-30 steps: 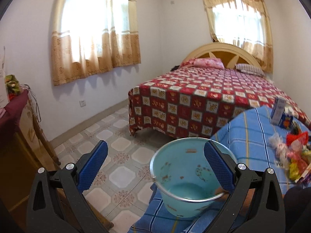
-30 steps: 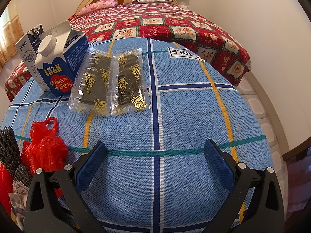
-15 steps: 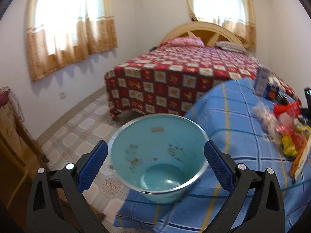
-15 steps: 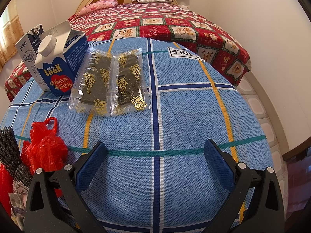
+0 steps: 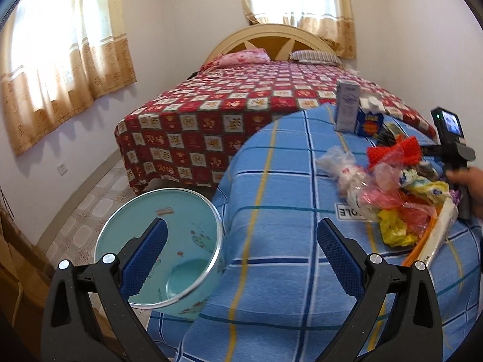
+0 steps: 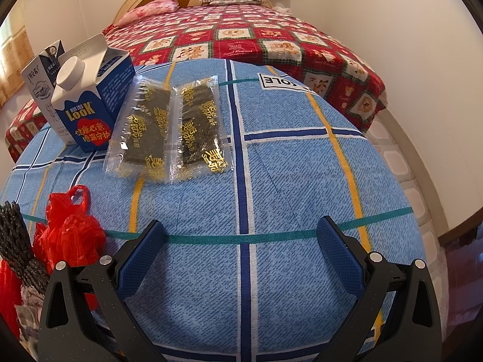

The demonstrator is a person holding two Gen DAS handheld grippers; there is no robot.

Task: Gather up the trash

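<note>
Trash lies scattered on a blue plaid cloth (image 5: pixel 271 241) that covers the work surface. Taking the blue LOOK carton (image 6: pixel 90 102) as landmark: it stands upright at the far left part of the cloth in the right wrist view, its white screw cap facing the camera. A taller grey-white carton (image 6: pixel 40 81) stands touching it on the far-left side. Two clear seaweed packets (image 6: pixel 169 132) with gold lettering lie flat, side by side, just right of the carton; the nearer edge of the left packet almost meets the carton's base. Nearer the camera than the carton, at the left edge, sit a crumpled red plastic bag (image 6: pixel 69 226) and a dark knitted bundle (image 6: pixel 15 241).

In the left wrist view the same carton (image 5: pixel 369 119) stands at the far side of a heap of crumpled wrappers and bags (image 5: pixel 389 193), pink, yellow, red and clear, resting on the cloth. A pale blue bucket (image 5: pixel 160 250) with a metal rim stands beside the cloth's left edge, well apart from the carton.

The left gripper (image 5: pixel 241 247) is spread wide with nothing between its blue pads, one finger over the bucket, the other over the cloth. The right gripper (image 6: pixel 241 247) is likewise spread wide and empty above bare cloth, nearer than the packets. A bed with a red patchwork cover (image 5: pixel 229 111) stands beyond the carton.
</note>
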